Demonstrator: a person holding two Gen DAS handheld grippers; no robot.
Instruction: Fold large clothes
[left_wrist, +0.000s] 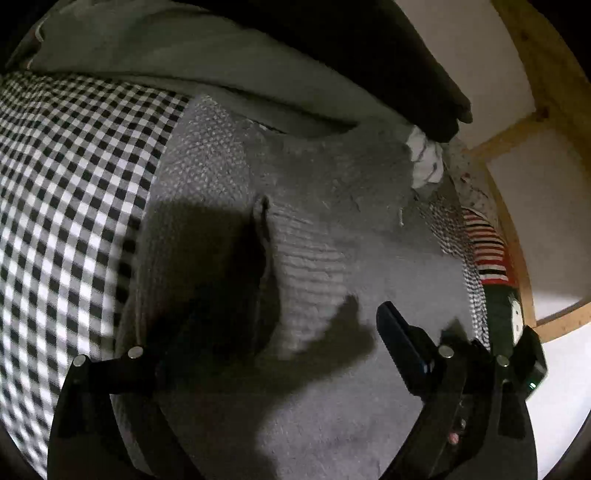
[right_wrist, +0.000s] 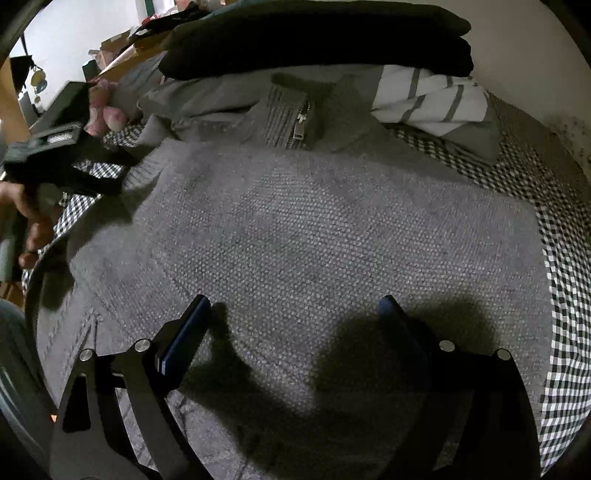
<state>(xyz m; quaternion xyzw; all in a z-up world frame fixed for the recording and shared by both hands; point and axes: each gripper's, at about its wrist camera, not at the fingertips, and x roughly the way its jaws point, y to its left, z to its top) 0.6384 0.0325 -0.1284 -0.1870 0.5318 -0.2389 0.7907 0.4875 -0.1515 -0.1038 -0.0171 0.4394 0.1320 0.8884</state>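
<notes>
Checked black-and-white cloth (right_wrist: 561, 236) covers your surface; white wall and a wood frame (left_wrist: 532, 122) behind. Your grey sweater (right_wrist: 332, 221) lies flat on it, zip collar (right_wrist: 299, 122) pointing away, length running toward you. Both your grippers, left (left_wrist: 295, 332) and right (right_wrist: 295, 314), hang spread wide, empty.

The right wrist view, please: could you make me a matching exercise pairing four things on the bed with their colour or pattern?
Things:
1. knitted sweater
2. bed cover
3. folded cloth beside the collar
4. folded pile at the back

Colours or patterns:
A. black
B. white with grey stripes
C. grey
D. black and white checks

Pairs: 1-C, 2-D, 3-B, 4-A
</notes>
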